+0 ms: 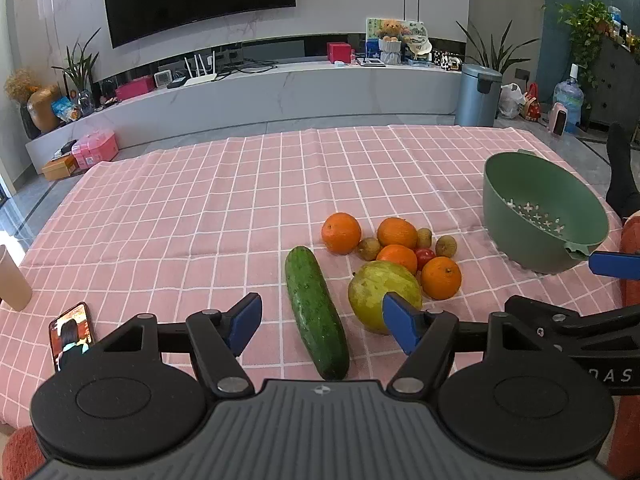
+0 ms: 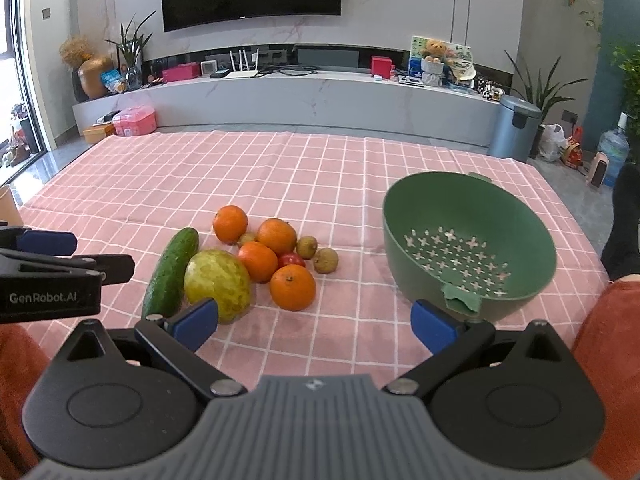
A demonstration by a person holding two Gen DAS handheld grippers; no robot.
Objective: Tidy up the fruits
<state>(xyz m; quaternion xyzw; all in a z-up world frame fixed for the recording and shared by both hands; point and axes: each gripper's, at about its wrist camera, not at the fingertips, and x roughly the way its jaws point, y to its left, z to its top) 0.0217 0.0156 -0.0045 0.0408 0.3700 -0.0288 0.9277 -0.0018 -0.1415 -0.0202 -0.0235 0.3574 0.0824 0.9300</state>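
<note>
A pile of fruit lies on the pink checked tablecloth (image 1: 200,208): several oranges (image 1: 341,233), a yellow-green melon (image 1: 378,292), a small red tomato (image 1: 425,257), three brown kiwis (image 1: 446,245) and a green cucumber (image 1: 316,312). A green colander (image 1: 540,216) stands empty to their right; it also shows in the right wrist view (image 2: 468,244). My left gripper (image 1: 324,326) is open and empty, low over the near end of the cucumber. My right gripper (image 2: 316,322) is open and empty, near the table's front, between the fruit pile (image 2: 260,264) and the colander.
A phone (image 1: 72,334) with a lit screen lies at the front left, and a beige cup (image 1: 12,276) stands at the left edge. Beyond the table are a TV wall, a low shelf and a blue bin (image 1: 478,94).
</note>
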